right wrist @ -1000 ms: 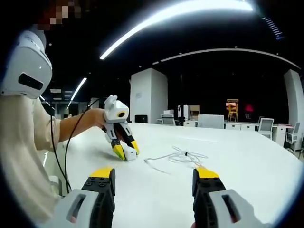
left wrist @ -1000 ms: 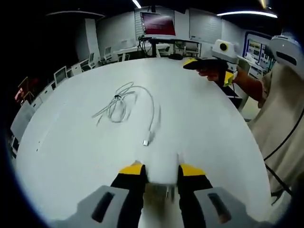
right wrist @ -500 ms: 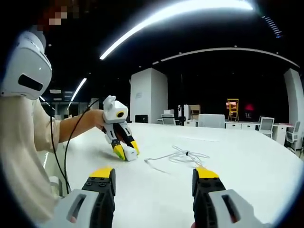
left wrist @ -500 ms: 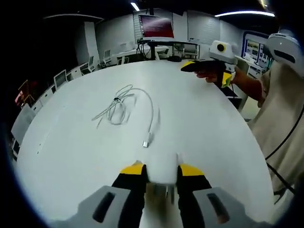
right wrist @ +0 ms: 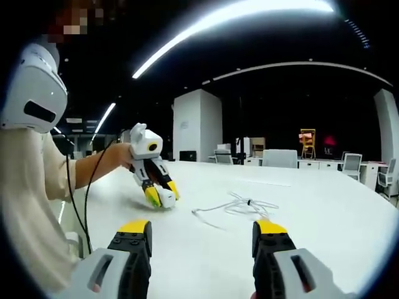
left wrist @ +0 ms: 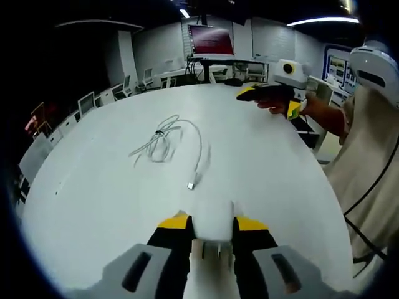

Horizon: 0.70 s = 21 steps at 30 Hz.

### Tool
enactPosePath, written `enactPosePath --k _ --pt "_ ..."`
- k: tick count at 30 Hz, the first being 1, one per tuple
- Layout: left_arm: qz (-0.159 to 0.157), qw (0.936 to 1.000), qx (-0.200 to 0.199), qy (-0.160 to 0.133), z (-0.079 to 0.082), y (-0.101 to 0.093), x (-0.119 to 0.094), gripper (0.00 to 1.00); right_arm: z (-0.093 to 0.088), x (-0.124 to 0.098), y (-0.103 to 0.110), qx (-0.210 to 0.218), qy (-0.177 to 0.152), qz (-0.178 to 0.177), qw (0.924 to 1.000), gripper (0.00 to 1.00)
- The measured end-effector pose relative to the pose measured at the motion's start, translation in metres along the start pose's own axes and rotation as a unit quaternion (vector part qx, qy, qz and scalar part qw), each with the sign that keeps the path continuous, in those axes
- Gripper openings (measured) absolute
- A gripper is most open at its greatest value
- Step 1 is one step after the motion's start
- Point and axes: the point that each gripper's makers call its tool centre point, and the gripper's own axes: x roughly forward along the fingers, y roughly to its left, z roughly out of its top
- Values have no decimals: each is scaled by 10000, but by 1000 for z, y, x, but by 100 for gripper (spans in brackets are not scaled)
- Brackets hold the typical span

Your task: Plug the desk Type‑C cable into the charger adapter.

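Left gripper view: left gripper [left wrist: 212,225] clenched on the white charger [left wrist: 212,221], yellow-tipped jaws pressing both sides of it, metal prongs pointing back toward the camera. Charger sits low over the white table [left wrist: 93,187], near edge; whether it touches the tabletop I cannot tell. Just beyond it lies the cable plug [left wrist: 192,185], apart from the charger. White cable [left wrist: 163,134] runs from the plug away, arcs left into a loose tangled bundle farther out on the table. Right gripper [left wrist: 269,93] comes in at far right, held by a hand [left wrist: 277,103] in the air above the table's far right edge, well apart from the cable. Chairs and a red screen [left wrist: 211,39] stand behind the table.

Right gripper view: right gripper's jaws released, wide apart, nothing between them, raised over the table. Left gripper [right wrist: 157,194] seen at left, tip down at the tabletop, charger [right wrist: 166,197] between its jaws. Cable [right wrist: 240,205] lies to its right, plug end nearest the charger.
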Motion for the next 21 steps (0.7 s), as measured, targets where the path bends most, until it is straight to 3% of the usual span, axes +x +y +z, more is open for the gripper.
enactPosePath --k 11,21 --pt "55 10000 -47 -7 -8 -8 -8 26 4 4 2 -37 -15 60 10000 66" --pt "-39 9999 -86 59 -18 -12 -2 26 3 7 9 -78 56 123 9999 66"
